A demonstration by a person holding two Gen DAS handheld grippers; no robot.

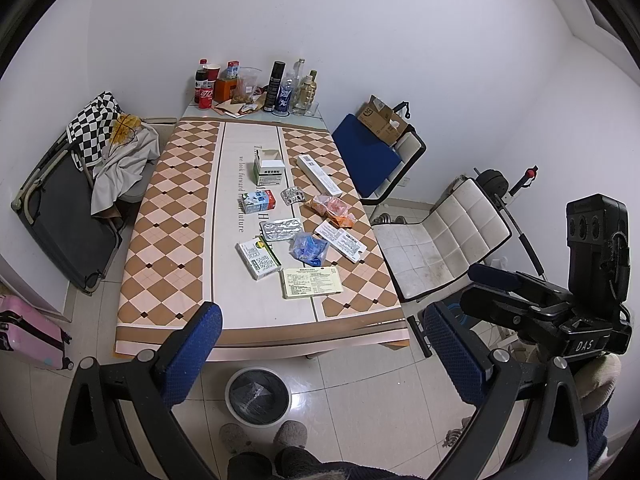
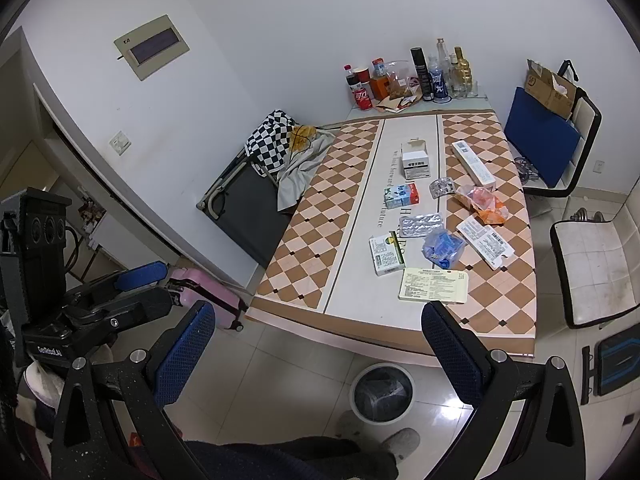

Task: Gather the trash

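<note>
Table (image 1: 168,216) litter (image 1: 310,246) beyond both, seemingly empty, tools (image 1: 324,344)

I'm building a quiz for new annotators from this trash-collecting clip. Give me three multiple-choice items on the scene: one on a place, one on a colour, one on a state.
1. Where is the bin?
A. On the table
B. On the floor by the table's near edge
C. On the white chair

2. What colour is the crumpled plastic bag lying nearest the flat cream-coloured box?
A. Blue
B. Green
C. Black

3. How does the left hand-held gripper stand?
A. Shut on a blister pack
B. Shut on a carton
C. Open, holding nothing

Answers:
1. B, it sits on the tiles just in front of the table, by the person's slippers.
2. A, the bag beside that box is bright blue.
3. C, its blue pads stand wide apart with only the table edge and floor between them.
</note>
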